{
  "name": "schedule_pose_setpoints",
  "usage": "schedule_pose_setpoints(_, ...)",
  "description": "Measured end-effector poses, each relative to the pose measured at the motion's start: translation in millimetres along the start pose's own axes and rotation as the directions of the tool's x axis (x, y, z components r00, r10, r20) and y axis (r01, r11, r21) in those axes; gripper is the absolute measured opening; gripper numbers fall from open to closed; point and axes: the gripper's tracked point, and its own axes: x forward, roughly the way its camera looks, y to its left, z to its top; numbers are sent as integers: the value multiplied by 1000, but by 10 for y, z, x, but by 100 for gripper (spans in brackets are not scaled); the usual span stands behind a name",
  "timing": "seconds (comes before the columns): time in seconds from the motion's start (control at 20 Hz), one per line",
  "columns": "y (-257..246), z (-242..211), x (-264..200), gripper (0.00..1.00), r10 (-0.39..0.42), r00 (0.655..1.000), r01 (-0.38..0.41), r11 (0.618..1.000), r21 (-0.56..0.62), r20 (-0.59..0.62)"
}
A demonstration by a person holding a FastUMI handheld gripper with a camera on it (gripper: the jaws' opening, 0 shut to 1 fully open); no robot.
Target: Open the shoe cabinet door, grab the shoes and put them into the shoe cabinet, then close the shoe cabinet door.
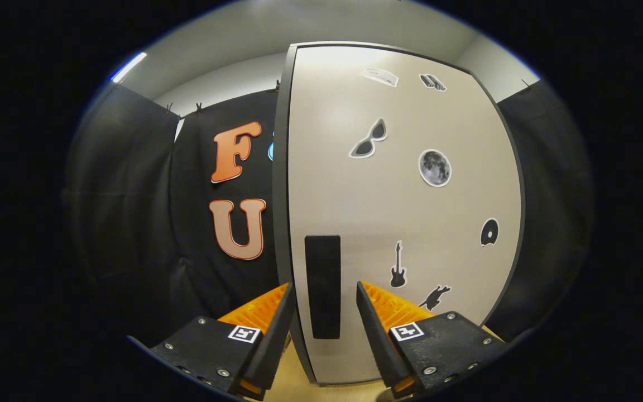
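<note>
Black booth cloth (132, 223) backs the shoe cabinet door (399, 223); I see my gripper (324, 293) spread around its dark handle (323, 285).

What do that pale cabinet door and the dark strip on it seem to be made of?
The cabinet door looks like laminated board, smooth and matte, with soft glare near its top and a dark edge band. The dark strip, lying just beyond the open gripper and seen between its fingers, looks dull and non-reflective, perhaps foam or rubber; I can't be sure.
</note>
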Motion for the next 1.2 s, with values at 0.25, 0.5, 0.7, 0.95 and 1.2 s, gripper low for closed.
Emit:
schedule_pose_setpoints(0.25, -20, -106, 185, 56, -15, 1000, 15, 1000, 11, -24)
schedule_pose_setpoints(0.5, 0, -125, 203, 36, -12, 999, 12, 1000, -7, -31)
schedule_pose_setpoints(0.7, -2, -133, 173, 30, 3, 999, -3, 1000, -1, -43)
schedule_pose_setpoints(0.95, 28, -83, 26, 27, 60, 998, -60, 998, 12, -32)
schedule_pose_setpoints(1.2, -7, -46, -151, 25, 71, 997, -70, 997, 18, -24)
